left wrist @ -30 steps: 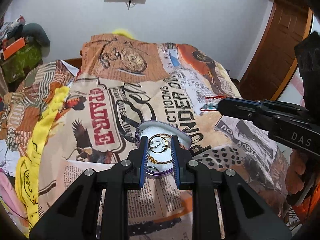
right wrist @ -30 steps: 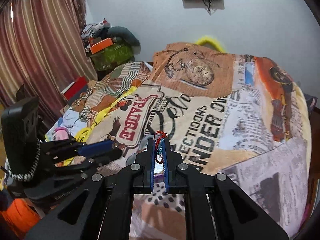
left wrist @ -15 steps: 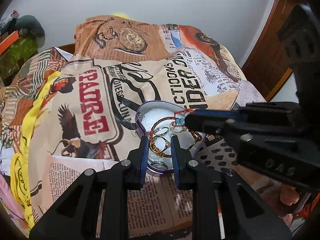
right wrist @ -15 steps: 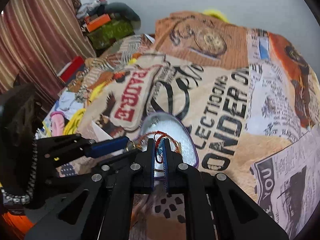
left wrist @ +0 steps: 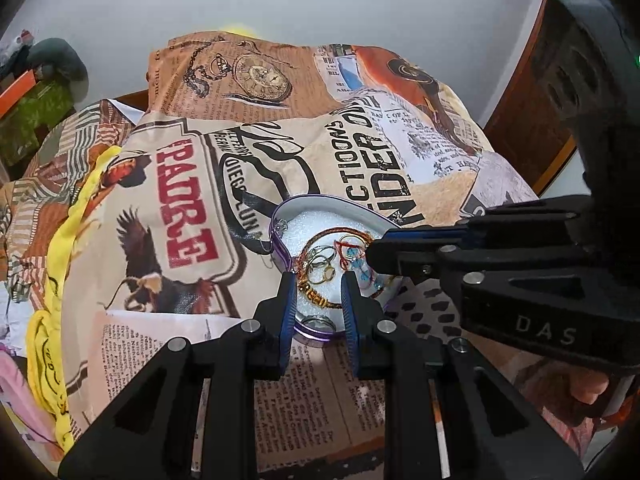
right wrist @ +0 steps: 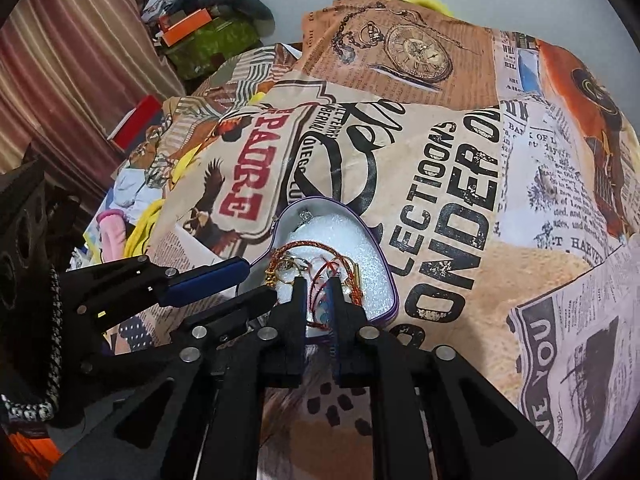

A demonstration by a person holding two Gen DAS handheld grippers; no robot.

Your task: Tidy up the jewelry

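Now red thread bracelet (right wrist: 320,280) between parted right tongs (right wrist: 319,286), over tin (right wrist: 384,256).

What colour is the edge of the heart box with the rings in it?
Purple. The rim of the heart box shows best in the right wrist view; inside it is white.

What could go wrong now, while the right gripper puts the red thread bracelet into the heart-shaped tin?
1. The red thread bracelet lies between the right gripper fingers; it may snag on them and be pulled out again.
2. It may tangle with the gold bangle and rings crowded beside it.
3. The tin rests on a soft printed blanket; the left gripper at its rim might tip it.
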